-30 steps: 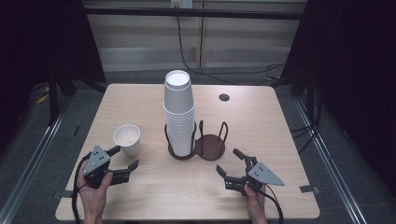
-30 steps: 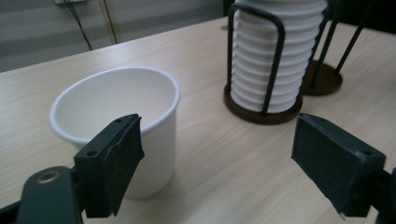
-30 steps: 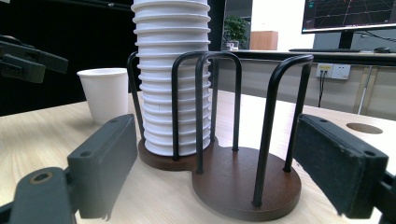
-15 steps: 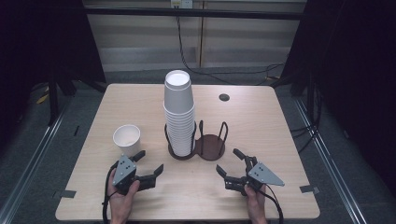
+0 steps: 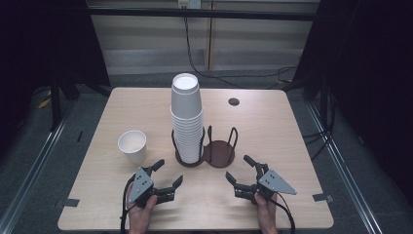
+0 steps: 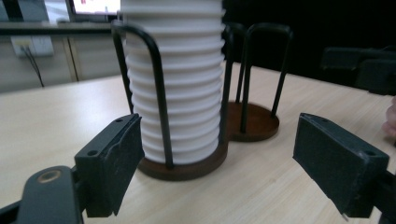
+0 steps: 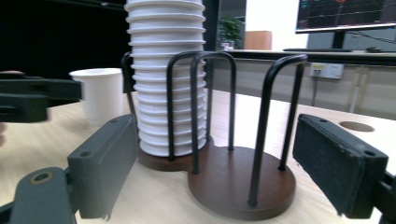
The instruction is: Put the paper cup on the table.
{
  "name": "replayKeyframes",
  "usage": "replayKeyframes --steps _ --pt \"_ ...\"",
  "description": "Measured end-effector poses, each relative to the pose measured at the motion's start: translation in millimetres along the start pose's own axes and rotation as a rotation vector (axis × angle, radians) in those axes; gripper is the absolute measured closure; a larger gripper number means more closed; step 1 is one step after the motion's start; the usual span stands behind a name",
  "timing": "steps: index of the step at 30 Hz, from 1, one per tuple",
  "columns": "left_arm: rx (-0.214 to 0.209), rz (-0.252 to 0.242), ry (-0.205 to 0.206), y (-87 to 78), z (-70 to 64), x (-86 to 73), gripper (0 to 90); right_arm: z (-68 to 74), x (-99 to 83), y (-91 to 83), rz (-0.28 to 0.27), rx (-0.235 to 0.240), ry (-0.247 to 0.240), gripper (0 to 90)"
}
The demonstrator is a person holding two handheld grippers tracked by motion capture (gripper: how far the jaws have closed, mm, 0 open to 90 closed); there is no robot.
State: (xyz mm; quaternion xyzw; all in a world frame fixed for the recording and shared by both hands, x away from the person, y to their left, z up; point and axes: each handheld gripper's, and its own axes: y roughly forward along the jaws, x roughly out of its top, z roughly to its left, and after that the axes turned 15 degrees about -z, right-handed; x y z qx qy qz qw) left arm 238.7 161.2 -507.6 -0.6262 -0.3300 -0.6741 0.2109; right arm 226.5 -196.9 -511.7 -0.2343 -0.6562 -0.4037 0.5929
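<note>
High view showed both the left gripper (image 5: 165, 176) and right gripper (image 5: 242, 170) gaping empty at lower centre; best approach the cup stack (image 5: 187, 119) squarely (wire holder (image 5: 210, 152) crowded it).

Laboratory recording station. A pale wooden table (image 5: 292, 146) stood on grey flooring, flanked by dark curtains (image 5: 375, 73) (both sides) and metal floor rails (image 5: 34, 165). Beyond its far edge, a wall outlet (image 5: 189, 4) fed a hanging cable (image 5: 191, 44). A monitor (image 7: 343, 14) displaying plotted traces appeared in the right gripper view.
</note>
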Motion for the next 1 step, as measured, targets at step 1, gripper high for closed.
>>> replayKeyframes --steps 1 --pt "-0.004 -0.043 -0.002 -4.2 0.0 -0.8 15.9 0.7 0.2 0.2 0.007 -0.011 -0.006 13.6"
